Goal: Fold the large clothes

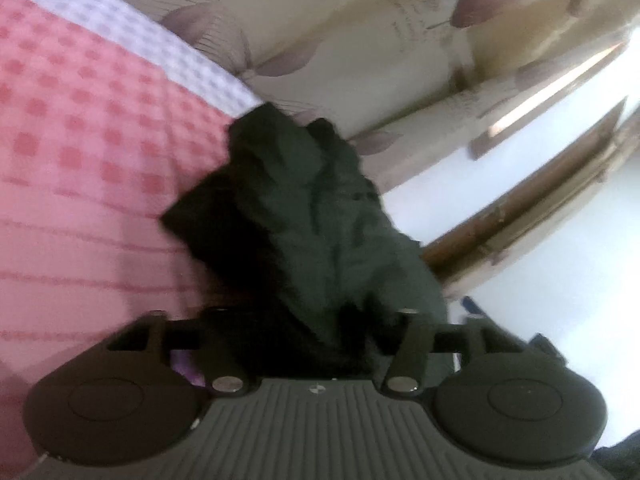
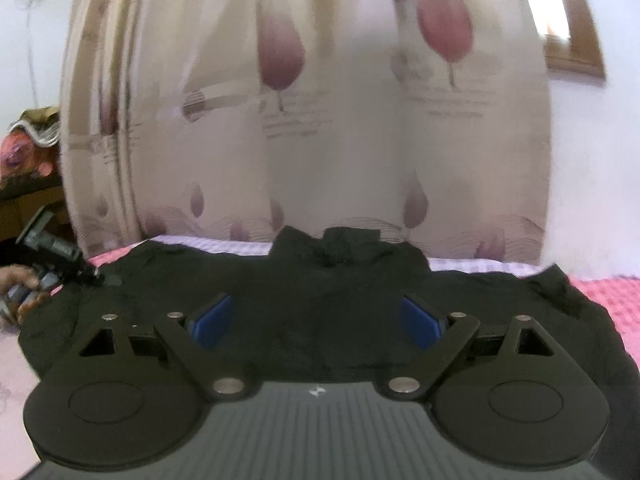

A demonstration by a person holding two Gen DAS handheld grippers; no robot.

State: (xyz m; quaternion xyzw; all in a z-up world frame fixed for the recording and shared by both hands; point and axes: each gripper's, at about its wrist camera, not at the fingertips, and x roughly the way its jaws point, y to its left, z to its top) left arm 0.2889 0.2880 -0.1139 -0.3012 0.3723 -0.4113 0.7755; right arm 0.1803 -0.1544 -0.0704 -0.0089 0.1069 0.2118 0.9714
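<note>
1. Between the left gripper (image 1: 312,320) jaws: a bunch of the dark garment (image 1: 320,216), clamped & lifted off the pink checked bedspread (image 1: 80,140)
2. Ahead of & under the right gripper (image 2: 316,316): jaws wide apart, blue pads (image 2: 212,320) bare, gripping nothing; rest of garment spread flat there
3. Far left of the right jaws: left gripper seen pinching the cloth edge
4. Risk, imo: bunched grip slips → fold goes crooked; w/ right side unpinned the whole cloth may drag
</note>
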